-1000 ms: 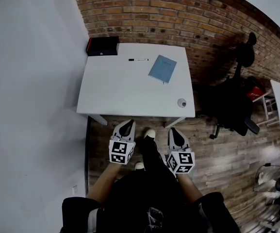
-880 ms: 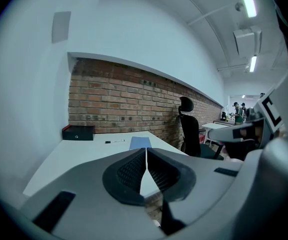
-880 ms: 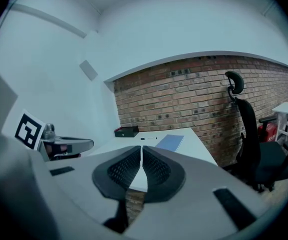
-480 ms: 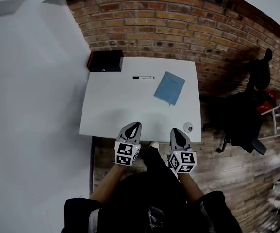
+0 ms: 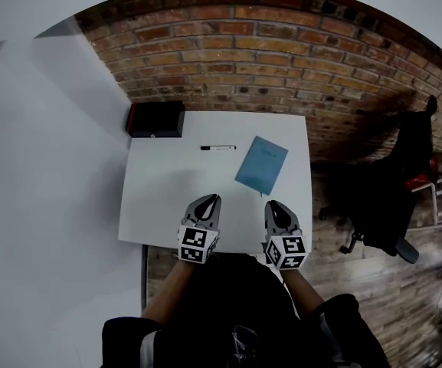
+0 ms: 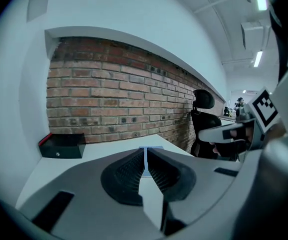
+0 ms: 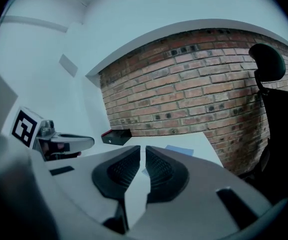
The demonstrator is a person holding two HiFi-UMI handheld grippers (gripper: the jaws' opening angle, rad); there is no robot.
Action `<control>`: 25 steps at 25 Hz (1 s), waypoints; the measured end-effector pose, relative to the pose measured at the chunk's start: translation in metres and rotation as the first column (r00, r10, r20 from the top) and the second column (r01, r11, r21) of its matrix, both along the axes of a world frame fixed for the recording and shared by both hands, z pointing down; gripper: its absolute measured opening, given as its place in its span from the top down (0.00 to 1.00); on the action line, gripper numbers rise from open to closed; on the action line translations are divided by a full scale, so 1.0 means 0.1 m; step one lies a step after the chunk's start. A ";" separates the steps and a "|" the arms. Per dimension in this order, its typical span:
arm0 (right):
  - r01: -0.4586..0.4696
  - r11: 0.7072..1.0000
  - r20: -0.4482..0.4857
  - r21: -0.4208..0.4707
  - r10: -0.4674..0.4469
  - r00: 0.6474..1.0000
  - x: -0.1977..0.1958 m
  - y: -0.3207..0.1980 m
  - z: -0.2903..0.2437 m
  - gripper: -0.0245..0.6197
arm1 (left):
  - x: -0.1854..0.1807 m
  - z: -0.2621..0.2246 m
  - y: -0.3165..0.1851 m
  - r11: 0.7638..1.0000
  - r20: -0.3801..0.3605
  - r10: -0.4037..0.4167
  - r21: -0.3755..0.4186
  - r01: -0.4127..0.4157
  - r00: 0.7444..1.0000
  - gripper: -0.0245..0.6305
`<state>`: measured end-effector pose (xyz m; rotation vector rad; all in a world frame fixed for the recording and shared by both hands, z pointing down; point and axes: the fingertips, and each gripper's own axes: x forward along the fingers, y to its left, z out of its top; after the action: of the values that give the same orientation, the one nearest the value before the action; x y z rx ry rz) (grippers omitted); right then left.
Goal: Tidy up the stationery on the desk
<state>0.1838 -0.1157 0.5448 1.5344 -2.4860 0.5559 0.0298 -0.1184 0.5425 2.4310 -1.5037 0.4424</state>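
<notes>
A white desk stands against a brick wall. On it lie a black marker, a blue notebook and, at the back left corner, a black box with a red edge. My left gripper and right gripper hover side by side over the desk's near edge, both shut with nothing held. The left gripper view looks along the left gripper at the box and notebook. Beyond the right gripper in its own view lie the box and notebook.
A black office chair stands to the right of the desk on the wooden floor. A white wall runs along the left side. The brick wall closes off the back of the desk.
The person has stepped up to the desk. Both grippers have moved forward from over the floor to over the desk's near edge, still shut.
</notes>
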 end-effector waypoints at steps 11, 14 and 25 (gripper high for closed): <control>-0.100 0.992 -0.009 -0.072 0.099 0.995 0.17 -0.55 0.29 0.86 | 0.20 0.22 -0.63 0.993 0.019 0.108 -0.054 -0.107 0.994 0.92; -0.143 0.986 -0.016 -0.086 0.142 0.990 0.24 -0.64 0.36 0.83 | 0.31 0.33 -0.79 0.986 0.019 0.153 -0.074 -0.152 0.988 0.85; -0.275 0.944 -0.033 -0.181 0.274 0.961 0.40 -1.06 0.83 0.75 | 0.55 0.86 -1.40 0.952 -0.037 0.233 -0.195 -0.235 0.972 0.67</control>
<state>0.2233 -0.2220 0.6281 1.8136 -2.1559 0.7957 0.0852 -0.2583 0.6283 2.4540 -1.1092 0.5906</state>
